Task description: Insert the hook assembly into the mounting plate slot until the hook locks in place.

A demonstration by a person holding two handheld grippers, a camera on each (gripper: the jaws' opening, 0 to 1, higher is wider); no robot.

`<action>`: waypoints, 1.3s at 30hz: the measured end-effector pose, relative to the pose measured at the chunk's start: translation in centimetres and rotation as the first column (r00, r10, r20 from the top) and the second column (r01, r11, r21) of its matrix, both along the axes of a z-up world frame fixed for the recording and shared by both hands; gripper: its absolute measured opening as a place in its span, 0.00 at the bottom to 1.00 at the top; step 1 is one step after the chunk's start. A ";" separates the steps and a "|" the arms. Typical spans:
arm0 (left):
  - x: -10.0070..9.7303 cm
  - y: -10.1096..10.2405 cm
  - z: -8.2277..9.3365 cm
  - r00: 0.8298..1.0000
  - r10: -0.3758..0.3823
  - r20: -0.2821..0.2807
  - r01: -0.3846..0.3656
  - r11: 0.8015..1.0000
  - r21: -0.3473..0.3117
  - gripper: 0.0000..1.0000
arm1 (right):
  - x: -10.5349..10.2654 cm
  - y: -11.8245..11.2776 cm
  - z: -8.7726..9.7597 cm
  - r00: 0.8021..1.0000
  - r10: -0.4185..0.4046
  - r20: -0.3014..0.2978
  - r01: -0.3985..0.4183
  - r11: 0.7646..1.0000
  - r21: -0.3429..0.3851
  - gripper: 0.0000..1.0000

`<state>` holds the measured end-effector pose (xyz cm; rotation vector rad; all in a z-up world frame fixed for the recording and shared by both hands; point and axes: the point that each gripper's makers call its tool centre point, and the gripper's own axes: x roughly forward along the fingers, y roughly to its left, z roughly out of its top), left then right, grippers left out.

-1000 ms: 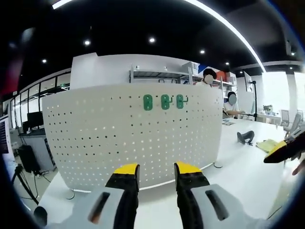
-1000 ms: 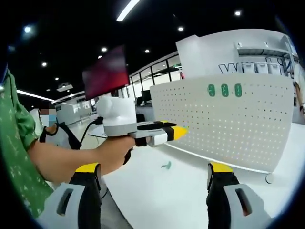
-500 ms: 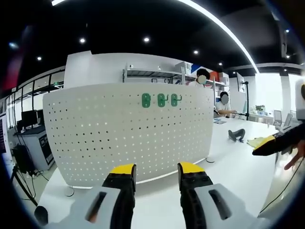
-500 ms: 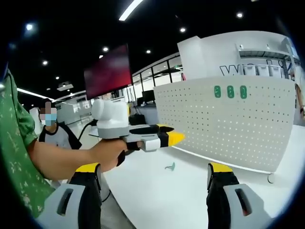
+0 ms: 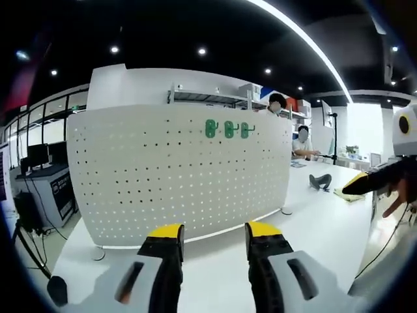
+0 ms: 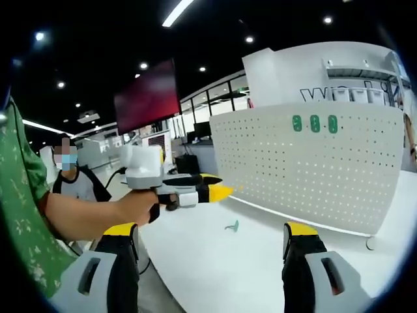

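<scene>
A white perforated mounting plate [image 5: 176, 176] stands upright on the white table, and the right gripper view shows it too, as the plate [image 6: 306, 173]. Three green hooks [image 5: 228, 129] sit in its top row, the same hooks [image 6: 315, 124] seen from the right. One loose green hook [image 6: 231, 226] lies on the table in front of the plate. My left gripper [image 5: 215, 232] is open and empty, well short of the plate; a hand holds it out as the left gripper [image 6: 210, 193]. My right gripper [image 6: 210, 232] is wide open and empty, and it enters as the right gripper [image 5: 365, 182].
The white table [image 5: 313, 222] runs right past the plate, with a dark object [image 5: 319, 182] and a yellow item [image 5: 344, 193] on it. People sit behind the plate near a shelf [image 5: 215, 99]. A green sleeve [image 6: 19, 215] fills the left edge.
In the right gripper view the hand with the left gripper has drawn back to the left, away from the plate. The loose hook and the plate have stayed put.
</scene>
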<state>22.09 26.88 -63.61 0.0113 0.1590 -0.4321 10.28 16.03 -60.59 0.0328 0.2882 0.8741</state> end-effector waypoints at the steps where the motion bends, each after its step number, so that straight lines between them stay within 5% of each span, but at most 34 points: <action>1: -0.1 0.1 -0.1 1.000 -0.011 0.003 0.011 1.000 0.003 0.40 | 0.1 0.1 0.0 1.000 0.002 0.000 -0.002 1.000 -0.001 0.94; 19: -2.4 1.7 -2.1 0.990 -0.143 -0.006 0.143 0.990 0.005 0.41 | 0.9 0.8 -0.8 1.000 0.029 -0.010 -0.029 0.999 -0.036 0.93; 39: -3.4 2.9 -3.1 0.989 -0.149 -0.015 0.149 0.989 0.007 0.40 | 3.6 2.8 -2.1 0.998 0.066 -0.024 -0.067 0.994 -0.081 0.83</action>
